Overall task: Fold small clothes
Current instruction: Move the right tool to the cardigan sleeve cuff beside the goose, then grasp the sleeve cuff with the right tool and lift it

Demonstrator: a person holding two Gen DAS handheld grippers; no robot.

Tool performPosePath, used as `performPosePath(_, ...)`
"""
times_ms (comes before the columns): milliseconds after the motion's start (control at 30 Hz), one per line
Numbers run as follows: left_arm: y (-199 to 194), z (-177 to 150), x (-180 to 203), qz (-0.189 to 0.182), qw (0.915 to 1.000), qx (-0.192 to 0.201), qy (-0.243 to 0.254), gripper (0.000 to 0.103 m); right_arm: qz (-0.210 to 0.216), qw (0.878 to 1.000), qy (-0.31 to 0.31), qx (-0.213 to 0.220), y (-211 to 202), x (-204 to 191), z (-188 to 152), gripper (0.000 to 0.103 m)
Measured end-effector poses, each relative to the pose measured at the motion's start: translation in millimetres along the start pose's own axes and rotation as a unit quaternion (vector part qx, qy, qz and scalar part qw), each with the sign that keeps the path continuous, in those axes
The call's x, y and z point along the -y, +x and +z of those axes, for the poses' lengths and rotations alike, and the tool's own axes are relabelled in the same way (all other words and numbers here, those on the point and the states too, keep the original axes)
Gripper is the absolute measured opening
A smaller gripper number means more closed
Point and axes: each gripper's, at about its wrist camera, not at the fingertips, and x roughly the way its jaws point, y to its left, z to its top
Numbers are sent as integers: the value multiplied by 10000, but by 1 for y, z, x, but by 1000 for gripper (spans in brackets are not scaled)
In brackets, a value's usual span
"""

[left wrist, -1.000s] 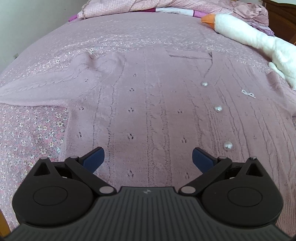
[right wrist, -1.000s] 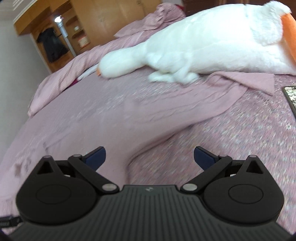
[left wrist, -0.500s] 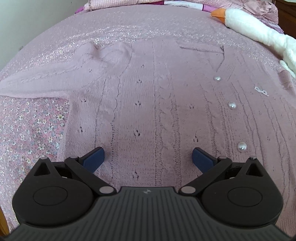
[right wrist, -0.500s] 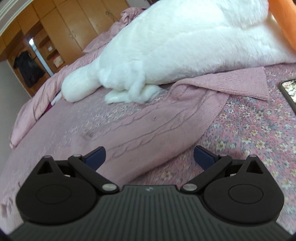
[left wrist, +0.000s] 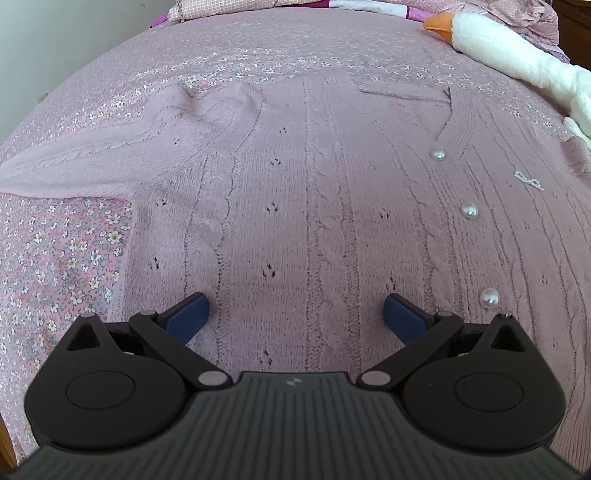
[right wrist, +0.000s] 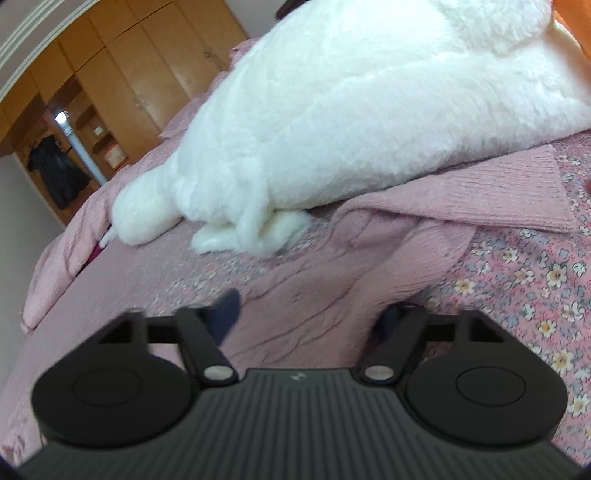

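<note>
A pink cable-knit cardigan [left wrist: 295, 184] with pearl buttons [left wrist: 469, 211] lies spread flat on the bed, its left sleeve [left wrist: 92, 158] stretched out to the side. My left gripper [left wrist: 295, 314] hovers open low over the body of the cardigan with nothing held. In the right wrist view the other sleeve [right wrist: 325, 295] runs between the fingers of my right gripper [right wrist: 310, 310]. Those fingers are blurred and narrower than before but still apart. The sleeve's cuff [right wrist: 498, 199] lies partly under a white plush goose [right wrist: 369, 110].
The floral pink bedspread [left wrist: 66, 258] lies under everything. The plush goose [left wrist: 517, 70] stretches along the right side of the bed. Bunched pink bedding [left wrist: 229, 5] sits at the far end. A wooden wardrobe [right wrist: 129, 74] stands behind the bed.
My right gripper has moved in close to the goose and down onto the sleeve, and its fingers have drawn closer together. The left gripper has crept slightly forward over the cardigan, still open.
</note>
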Motion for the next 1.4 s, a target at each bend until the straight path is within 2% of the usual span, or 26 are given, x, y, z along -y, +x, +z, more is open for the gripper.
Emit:
performPosePath(33,0,0,0,-2,10000,-2,-1,103,-14,10000,21,-52,1,1,1,35)
performPosePath(67,0,0,0,-4,10000,1,-2,103,-58,9998,28,-174,3,2,3,19)
performPosePath(100,0,0,0,-2,10000,0,-5,103,-104,9996,57,-254,4,5,3,9)
performPosePath(467,-2,2,-3,-42,10000,36,2,103,547,9975,-85,437,-60,-5,14,9)
performPosePath(733,-17,-1,-12,-63,9998,207,-54,103,647,9936,-112,924,-95,-24,23,9)
performPosePath(933,-20,0,-20,-100,9996,239,-137,103,638,9944,-475,698,-96,-40,11,9)
performPosePath(1067,-23,0,-24,-124,9994,285,-122,103,689,9950,-449,558,-92,-53,4,9)
performPosePath(1400,-40,4,-42,-81,9980,619,-68,103,1351,9874,-559,608,-103,-131,-12,9)
